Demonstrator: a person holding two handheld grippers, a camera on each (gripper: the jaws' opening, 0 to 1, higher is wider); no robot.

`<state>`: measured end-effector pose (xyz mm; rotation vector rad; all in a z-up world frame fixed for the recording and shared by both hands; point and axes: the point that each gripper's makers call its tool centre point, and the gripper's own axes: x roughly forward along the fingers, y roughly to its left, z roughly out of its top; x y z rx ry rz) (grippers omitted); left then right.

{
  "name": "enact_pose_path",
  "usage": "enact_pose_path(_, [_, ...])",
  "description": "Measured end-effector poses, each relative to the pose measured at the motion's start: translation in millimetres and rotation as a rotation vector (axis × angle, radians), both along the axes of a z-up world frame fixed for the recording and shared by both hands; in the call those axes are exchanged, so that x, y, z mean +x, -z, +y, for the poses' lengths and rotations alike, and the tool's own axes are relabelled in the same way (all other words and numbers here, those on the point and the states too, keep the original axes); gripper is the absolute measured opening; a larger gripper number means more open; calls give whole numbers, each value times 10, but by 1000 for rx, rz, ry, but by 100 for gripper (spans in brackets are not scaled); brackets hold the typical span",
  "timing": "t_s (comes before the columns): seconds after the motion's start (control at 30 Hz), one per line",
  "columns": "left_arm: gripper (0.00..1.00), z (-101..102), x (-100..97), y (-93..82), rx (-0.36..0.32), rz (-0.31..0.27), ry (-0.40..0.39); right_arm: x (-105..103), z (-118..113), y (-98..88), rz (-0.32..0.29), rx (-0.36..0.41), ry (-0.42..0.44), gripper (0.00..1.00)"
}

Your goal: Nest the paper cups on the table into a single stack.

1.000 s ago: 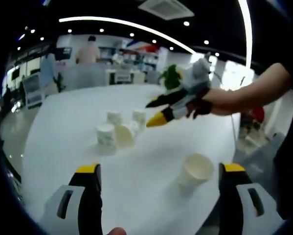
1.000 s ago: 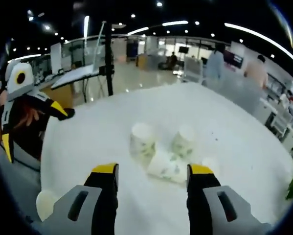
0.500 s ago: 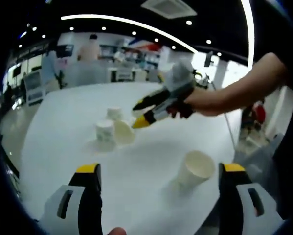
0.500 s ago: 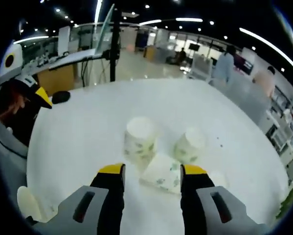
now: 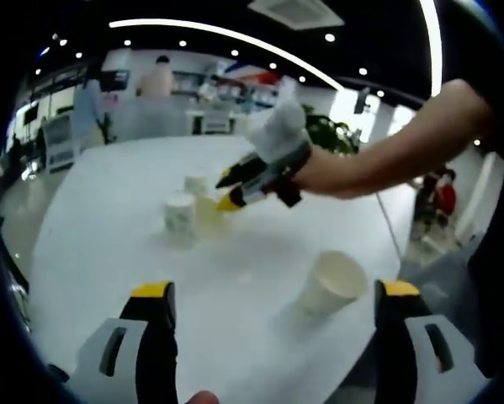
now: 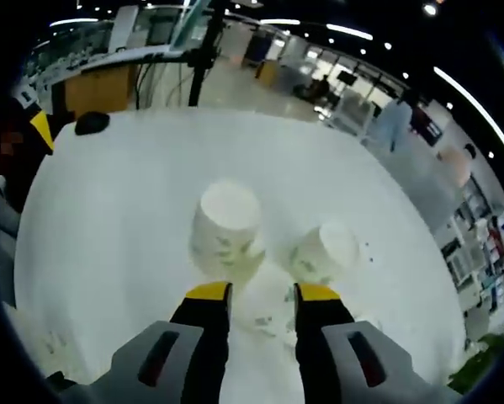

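Note:
A white paper cup (image 5: 331, 282) stands mouth up on the white table (image 5: 108, 252), between my left gripper's (image 5: 273, 295) wide-open jaws and a little beyond them. Farther off are two upside-down cups (image 5: 180, 217) (image 5: 195, 183) and a cup lying on its side (image 5: 209, 212). My right gripper (image 5: 225, 192) reaches in from the right onto the lying one. In the right gripper view, my right gripper (image 6: 262, 295) has its jaws narrowed against both sides of the lying cup (image 6: 262, 318). The two upside-down, leaf-printed cups (image 6: 226, 231) (image 6: 323, 251) stand just beyond the tips.
A small black object (image 6: 92, 123) lies near the table's far edge. My left gripper's yellow tip (image 6: 41, 129) shows at the left. Behind the table are desks, a tripod, a plant (image 5: 323, 135) and people standing far off (image 5: 157, 80).
My right gripper has moved forward and down to the cluster of cups, and its jaws have narrowed around the lying cup. The left gripper has stayed open near the upright cup.

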<state>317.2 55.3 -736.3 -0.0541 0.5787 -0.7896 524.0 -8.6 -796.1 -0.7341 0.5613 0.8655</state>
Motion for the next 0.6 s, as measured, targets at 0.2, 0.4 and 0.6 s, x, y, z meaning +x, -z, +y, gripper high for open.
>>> enact_pose_path(0.2, [97, 42, 23, -14, -3, -6, -15, -11, 5, 10, -9, -19, -21, 22])
enact_pose_path(0.4, [97, 28, 17, -10, -4, -5, -15, -13, -15, 9, -15, -25, -35, 16])
enact_pose_path(0.6, [97, 18, 19, -11, 3, -9, -10, -60, -70, -39, -14, -24, -30, 16])
